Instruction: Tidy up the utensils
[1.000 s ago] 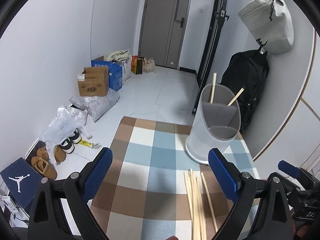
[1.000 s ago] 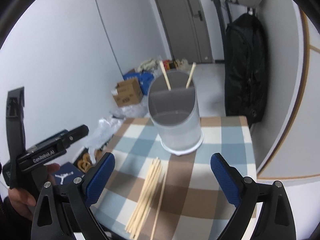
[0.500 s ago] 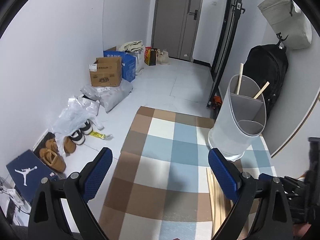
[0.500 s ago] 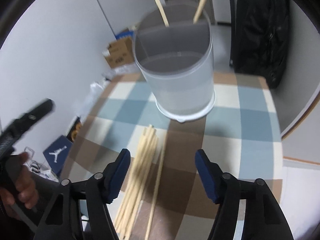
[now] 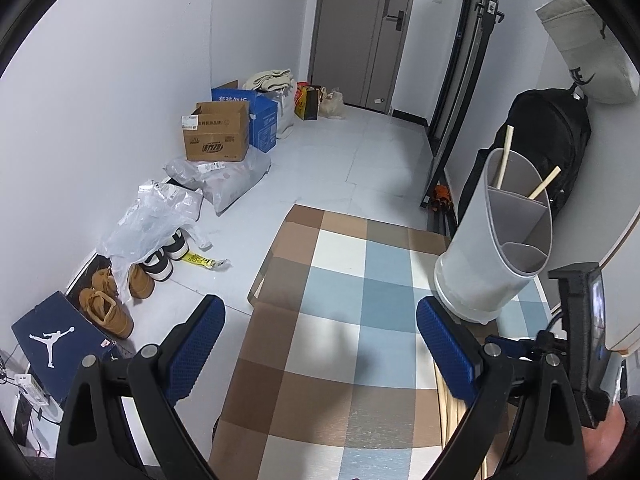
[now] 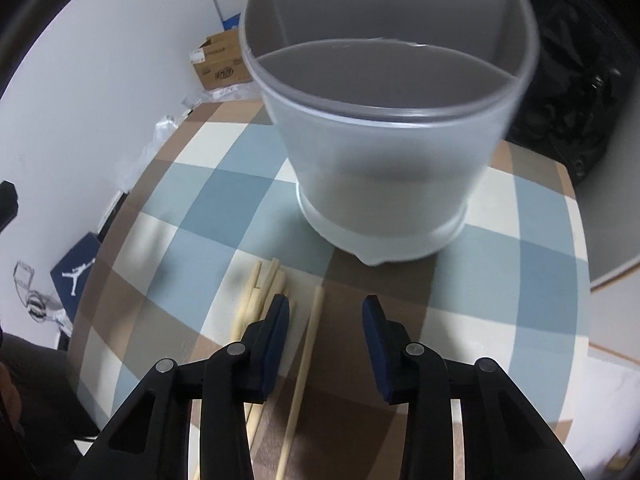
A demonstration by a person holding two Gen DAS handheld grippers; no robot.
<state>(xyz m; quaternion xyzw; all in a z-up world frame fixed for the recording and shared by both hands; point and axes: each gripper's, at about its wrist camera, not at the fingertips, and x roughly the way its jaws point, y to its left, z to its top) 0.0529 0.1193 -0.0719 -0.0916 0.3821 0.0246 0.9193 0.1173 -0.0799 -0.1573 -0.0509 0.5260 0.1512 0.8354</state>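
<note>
Between the closing pads of the right tool (image 6: 326,314) lay one loose chopstick (image 6: 304,364) (untouched, lower end cut off) before the holder (image 6: 384,168); the left tool (image 5: 320,336) gaped empty.

Checked tablecloth (image 6: 500,240) under a divided utensil holder (image 6: 384,184) and loose chopsticks (image 6: 256,300).

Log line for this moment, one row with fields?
phase: reaching | right gripper: closing around single chopstick, pads not touching | left gripper: open, empty | holder: upright on checked cloth
</note>
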